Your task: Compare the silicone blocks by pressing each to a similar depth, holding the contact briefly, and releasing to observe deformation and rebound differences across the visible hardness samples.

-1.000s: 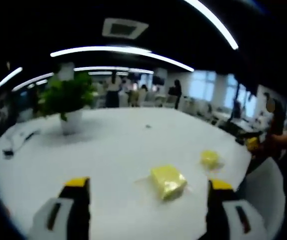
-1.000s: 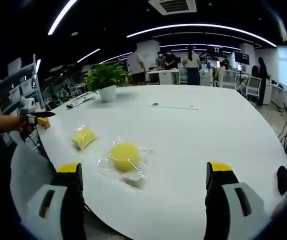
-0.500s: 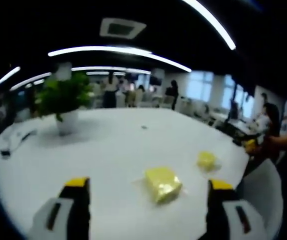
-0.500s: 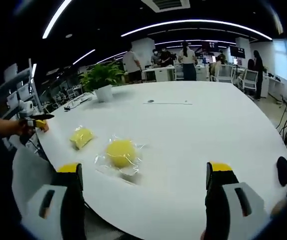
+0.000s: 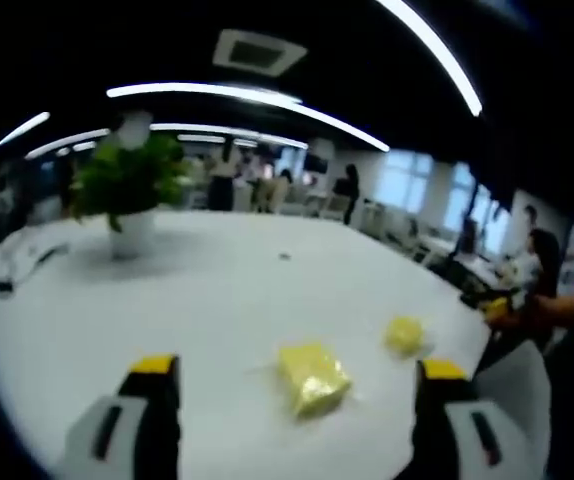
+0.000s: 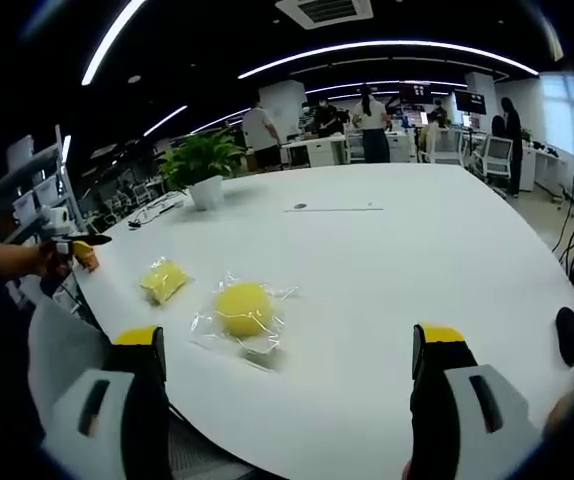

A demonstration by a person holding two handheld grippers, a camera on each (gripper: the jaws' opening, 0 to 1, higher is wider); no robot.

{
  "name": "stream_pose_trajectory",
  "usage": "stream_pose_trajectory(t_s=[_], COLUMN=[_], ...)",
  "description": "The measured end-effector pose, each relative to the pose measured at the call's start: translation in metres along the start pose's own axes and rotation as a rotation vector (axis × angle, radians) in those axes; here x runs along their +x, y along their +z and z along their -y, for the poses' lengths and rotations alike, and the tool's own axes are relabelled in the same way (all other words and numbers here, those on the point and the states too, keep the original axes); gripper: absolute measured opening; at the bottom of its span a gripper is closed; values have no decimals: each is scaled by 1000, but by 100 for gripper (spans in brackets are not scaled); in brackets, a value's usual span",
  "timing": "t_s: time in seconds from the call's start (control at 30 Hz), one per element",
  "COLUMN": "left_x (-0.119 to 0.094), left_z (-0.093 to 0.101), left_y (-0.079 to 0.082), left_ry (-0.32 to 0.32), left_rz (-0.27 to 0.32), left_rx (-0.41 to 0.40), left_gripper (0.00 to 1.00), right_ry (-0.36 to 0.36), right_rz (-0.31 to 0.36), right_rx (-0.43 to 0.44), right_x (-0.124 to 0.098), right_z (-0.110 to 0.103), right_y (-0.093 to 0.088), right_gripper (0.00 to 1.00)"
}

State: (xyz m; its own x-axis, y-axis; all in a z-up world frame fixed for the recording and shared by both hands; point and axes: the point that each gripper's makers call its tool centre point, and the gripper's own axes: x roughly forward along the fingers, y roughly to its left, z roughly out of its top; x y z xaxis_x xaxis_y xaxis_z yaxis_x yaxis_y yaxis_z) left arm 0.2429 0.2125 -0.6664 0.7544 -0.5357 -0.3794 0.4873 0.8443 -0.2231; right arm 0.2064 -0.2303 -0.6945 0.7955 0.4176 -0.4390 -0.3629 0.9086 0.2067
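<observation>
Blocks sit untouched mid-frame: square block [image 5: 311, 377], round block [image 6: 243, 307] on the table [image 6: 407, 260]. Both grippers' fingers spread apart, hovering clear, probably lining up a press.

Left gripper view is blurred overall: the yellow block [image 5: 312, 378] shows no surface detail. Background people are too small to resolve. Lower frame edge crops the counter [image 6: 407, 270].

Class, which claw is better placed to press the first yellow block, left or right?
Probably either. The left claw is open with the square block between its jaws. The right claw is open with the round block ahead, nearer its left jaw.
</observation>
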Motion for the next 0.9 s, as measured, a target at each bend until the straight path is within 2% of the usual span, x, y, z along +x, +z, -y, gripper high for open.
stream_pose_trajectory(t_s=[0.1, 0.33, 0.53, 0.73, 0.9], left_x=[6, 20, 33, 50, 63], left_z=[6, 21, 35, 46, 56], left_y=[4, 17, 32, 34, 41], left_ry=[-9, -29, -60, -79, -99], left_rz=[-1, -10, -7, -41, -50], left_rx=[-34, -43, -87, -87, -100], left_gripper=[100, 100, 100, 100, 100], right_ry=[1, 5, 7, 9, 5], right_rz=[3, 7, 6, 11, 14], right_rx=[4, 19, 21, 25, 28], right_x=[0, 0, -1, -2, -3], right_z=[0, 2, 0, 1, 3], right_y=[0, -1, -2, -3, -4], right_gripper=[96, 96, 96, 96, 96])
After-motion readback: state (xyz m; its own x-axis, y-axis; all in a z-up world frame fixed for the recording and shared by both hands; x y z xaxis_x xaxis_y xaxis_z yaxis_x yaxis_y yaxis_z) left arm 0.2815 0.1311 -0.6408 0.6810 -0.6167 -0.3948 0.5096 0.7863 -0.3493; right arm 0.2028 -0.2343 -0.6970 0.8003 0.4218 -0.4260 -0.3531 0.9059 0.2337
